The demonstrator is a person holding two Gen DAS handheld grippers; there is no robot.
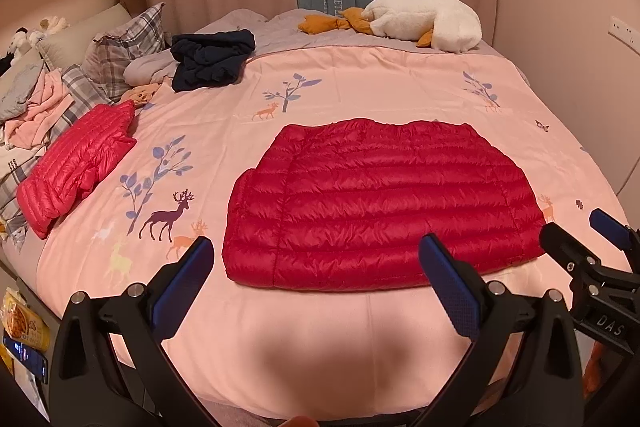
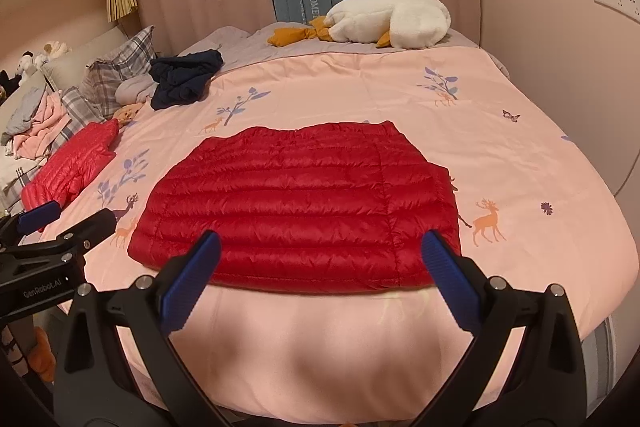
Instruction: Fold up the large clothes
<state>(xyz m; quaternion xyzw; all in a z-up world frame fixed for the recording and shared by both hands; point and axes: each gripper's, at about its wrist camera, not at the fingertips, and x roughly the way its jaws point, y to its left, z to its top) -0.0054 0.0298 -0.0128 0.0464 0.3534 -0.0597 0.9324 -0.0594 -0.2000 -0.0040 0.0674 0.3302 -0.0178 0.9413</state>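
Hovering both tools at the near edge of the bed (image 1: 320, 327), left gripper (image 1: 316, 275) and right gripper (image 2: 320, 267) spread and empty; red down jacket (image 2: 296, 203) lies flat, partly folded; next I pinch its side edges

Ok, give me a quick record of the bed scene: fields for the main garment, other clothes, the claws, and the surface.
main garment: red down jacket, lying flat, sleeves folded in
second jacket: pink-red puffer, folded, near the pillows
dark garment: navy clothing, crumpled
surface: pink bedspread
left claw: open, holding nothing
right claw: open, holding nothing
far edge: white plush goose
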